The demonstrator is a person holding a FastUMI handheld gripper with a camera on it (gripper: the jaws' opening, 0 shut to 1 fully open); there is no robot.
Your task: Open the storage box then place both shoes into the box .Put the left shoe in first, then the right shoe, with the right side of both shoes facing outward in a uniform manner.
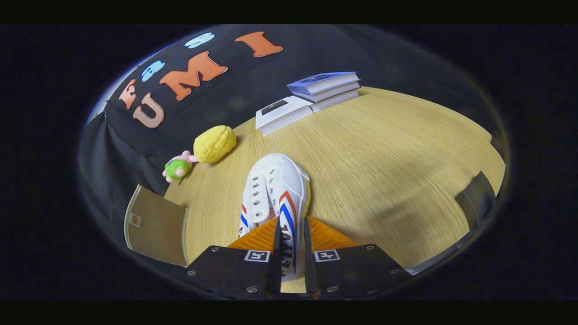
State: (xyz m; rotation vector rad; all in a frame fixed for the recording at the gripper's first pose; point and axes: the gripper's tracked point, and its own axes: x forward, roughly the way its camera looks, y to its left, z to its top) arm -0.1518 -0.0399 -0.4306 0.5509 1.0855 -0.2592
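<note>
Both fingers (266, 253) of the gripper (290, 232) fill the bottom centre of the frame, drawn in narrow and pressing from either side on the collar wall of a white canvas sneaker (276, 198), so the tool is holding the shoe by its side panel near the heel end. That sneaker runs away from the fingers toward the middle of the frame, toe pointing to the far side, with its eyelet row on the left and red and blue chevron stripes on the panel between the fingers; whether it is lifted clear of the wooden tabletop (388, 158) or resting on it, I cannot tell. Judging by its look, the shoe is light and its canvas soft, so the thin wall may fold or slide in the pinch; a hold low on the collar, close to the stiffer rubber sole, should carry it more steadily. At lower left, beside the fingers, a brown panel (156, 225) stands at the table's edge, possibly the storage box's flap. Beyond the toe, toward upper left, lie a yellow pineapple-shaped plush (214, 143) and a small green and pink plush toy (177, 168). Farther off, at upper centre, a stack of books (316, 90) rests on the table.
</note>
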